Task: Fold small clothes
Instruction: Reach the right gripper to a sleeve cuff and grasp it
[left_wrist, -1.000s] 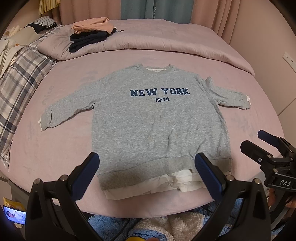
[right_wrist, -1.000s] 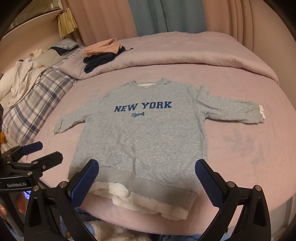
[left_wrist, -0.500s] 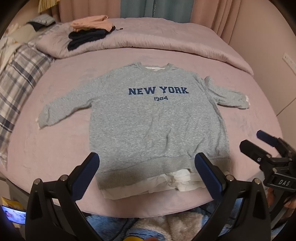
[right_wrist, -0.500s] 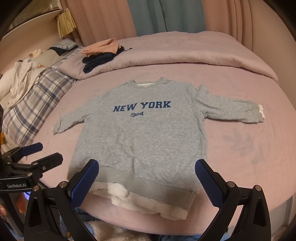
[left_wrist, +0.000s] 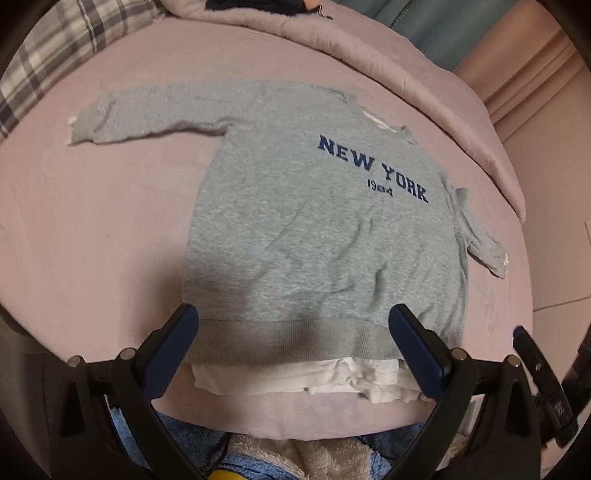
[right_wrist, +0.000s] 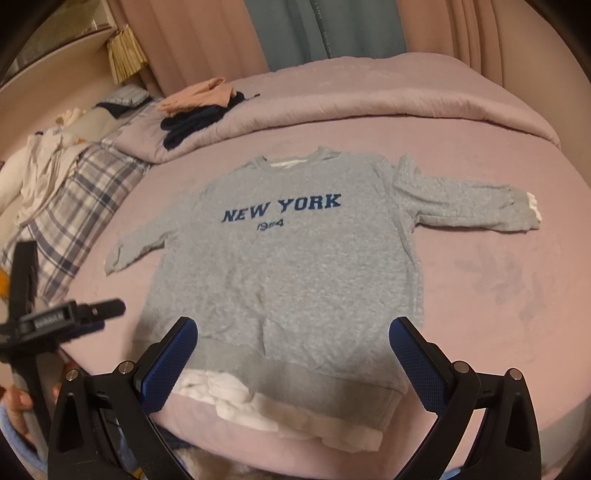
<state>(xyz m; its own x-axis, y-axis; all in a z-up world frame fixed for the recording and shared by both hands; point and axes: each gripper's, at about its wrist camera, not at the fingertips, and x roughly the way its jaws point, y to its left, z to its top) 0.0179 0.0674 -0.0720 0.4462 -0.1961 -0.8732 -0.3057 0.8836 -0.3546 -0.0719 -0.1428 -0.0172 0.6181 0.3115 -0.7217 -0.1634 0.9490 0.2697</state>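
My left gripper (left_wrist: 293, 345) and right gripper (right_wrist: 293, 349), both spread wide and holding nothing, hover at the hem of the grey "NEW YORK" sweatshirt (right_wrist: 288, 266), spread face-up on the pink bed (right_wrist: 498, 280).

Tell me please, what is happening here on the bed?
A person holds two grippers over a grey sweatshirt spread flat, front up, on a pink bed. The left gripper and right gripper are both open near its hem and grasp nothing. No fold has been made yet.
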